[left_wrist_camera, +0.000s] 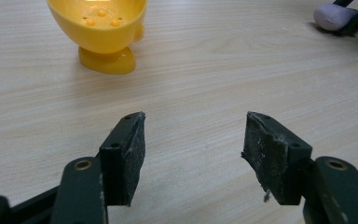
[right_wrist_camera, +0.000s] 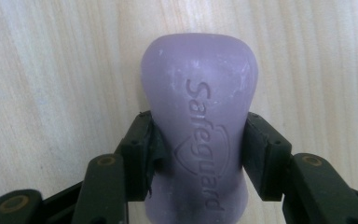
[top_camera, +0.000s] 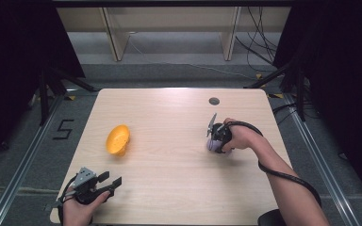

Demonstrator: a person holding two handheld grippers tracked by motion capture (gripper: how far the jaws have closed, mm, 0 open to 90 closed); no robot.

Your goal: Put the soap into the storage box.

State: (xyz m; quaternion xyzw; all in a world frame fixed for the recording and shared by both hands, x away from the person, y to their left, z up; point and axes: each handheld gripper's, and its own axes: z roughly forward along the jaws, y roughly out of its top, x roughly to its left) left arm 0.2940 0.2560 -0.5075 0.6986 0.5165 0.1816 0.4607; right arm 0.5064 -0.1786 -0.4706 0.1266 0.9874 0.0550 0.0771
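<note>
Right gripper view: a purple bar of soap (right_wrist_camera: 198,126) is seen lying flat on the wooden table (right_wrist_camera: 51,70), stamped lettering up, with the right gripper (right_wrist_camera: 198,154) clenched on its narrow waist, both pads pressed against its sides. The bar's near end is cut off by the bottom edge, and the lettering is partly shaded there.

In the high view the soap (top_camera: 212,145) is placed at about three o'clock from the table's middle, mostly covered by the right gripper (top_camera: 215,137) and the hand holding it, so only a pale sliver can be made out. Whether it rests on the wood or is just raised cannot be told from there.

At about nine o'clock sits a yellow soap dish (top_camera: 117,139), well apart from the bar. In the left gripper view it (left_wrist_camera: 100,28) is shown empty, small bumps in its bowl, its top cut off. The left gripper (top_camera: 111,183), at about seven o'clock near the table's front edge, is held released, nothing between its pads (left_wrist_camera: 130,154).

The grasp is judged done; the carry across and the setting down, likely into the dish, are judged left.
</note>
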